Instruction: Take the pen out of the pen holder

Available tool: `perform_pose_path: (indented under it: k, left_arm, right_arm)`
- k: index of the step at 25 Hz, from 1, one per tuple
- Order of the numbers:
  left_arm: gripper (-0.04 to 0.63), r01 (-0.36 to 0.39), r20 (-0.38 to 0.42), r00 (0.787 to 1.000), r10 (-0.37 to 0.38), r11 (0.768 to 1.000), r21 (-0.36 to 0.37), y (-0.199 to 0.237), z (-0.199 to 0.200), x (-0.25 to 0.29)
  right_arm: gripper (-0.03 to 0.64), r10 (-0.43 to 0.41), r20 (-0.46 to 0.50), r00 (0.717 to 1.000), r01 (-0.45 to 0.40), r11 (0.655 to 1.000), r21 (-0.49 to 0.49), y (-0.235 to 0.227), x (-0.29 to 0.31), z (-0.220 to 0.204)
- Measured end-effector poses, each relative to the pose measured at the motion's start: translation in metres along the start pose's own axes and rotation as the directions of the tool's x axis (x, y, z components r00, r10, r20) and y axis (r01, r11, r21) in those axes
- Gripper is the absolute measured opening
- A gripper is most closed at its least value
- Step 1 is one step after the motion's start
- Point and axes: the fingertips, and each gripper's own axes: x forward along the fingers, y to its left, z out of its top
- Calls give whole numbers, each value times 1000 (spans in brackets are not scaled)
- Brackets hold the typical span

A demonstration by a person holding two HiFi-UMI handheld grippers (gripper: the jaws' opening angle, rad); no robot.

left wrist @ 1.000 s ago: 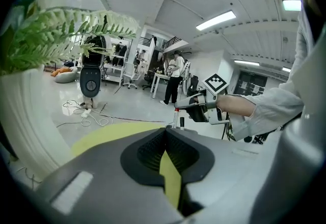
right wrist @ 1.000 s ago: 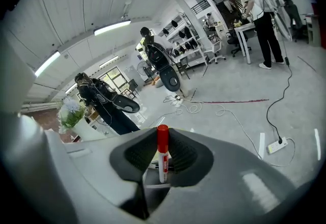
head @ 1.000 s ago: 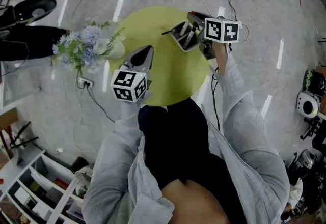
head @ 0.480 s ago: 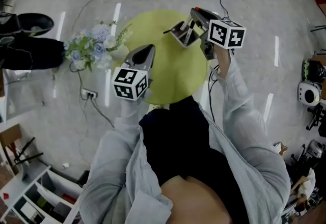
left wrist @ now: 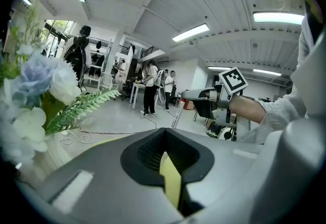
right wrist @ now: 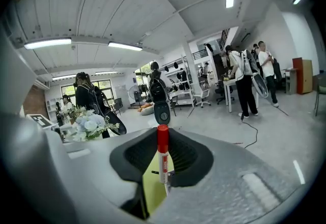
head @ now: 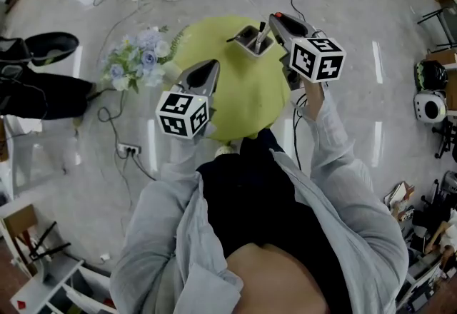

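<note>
A grey mesh pen holder (head: 248, 42) with several pens stands at the far side of the round yellow-green table (head: 243, 98). My right gripper (head: 274, 21) hovers just right of it, above the table, shut on a white pen with a red cap (right wrist: 162, 154). The pen stands upright between the pads. From the left gripper view, that pen (left wrist: 178, 112) hangs from the right gripper (left wrist: 189, 95); its lower end is hidden. My left gripper (head: 205, 71) is over the table's left part, its jaws together with nothing between them.
A bunch of pale blue and white flowers (head: 141, 60) stands at the table's left edge, close to the left gripper. Cables and a power strip (head: 130, 149) lie on the floor. A person's dark shoe (head: 44, 44) is at far left. People stand in the distance (right wrist: 246, 81).
The right gripper has risen toward the camera with the pen in it, so its marker cube looks larger. The left gripper has lifted a little. The head view has shifted.
</note>
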Motion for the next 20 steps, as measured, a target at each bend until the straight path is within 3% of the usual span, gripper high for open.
perform_pose_path:
  k: [11, 20]
  left_arm:
    - [17, 135, -3, 991, -135, 987, 86, -35, -5, -47]
    - [17, 214, -23, 977, -213, 970, 111, -53, -25, -92]
  right_arm:
    - [65, -123, 112, 986, 131, 990, -61, 66, -100, -6]
    - [65, -310, 188, 932, 323, 945, -42, 108, -177, -44]
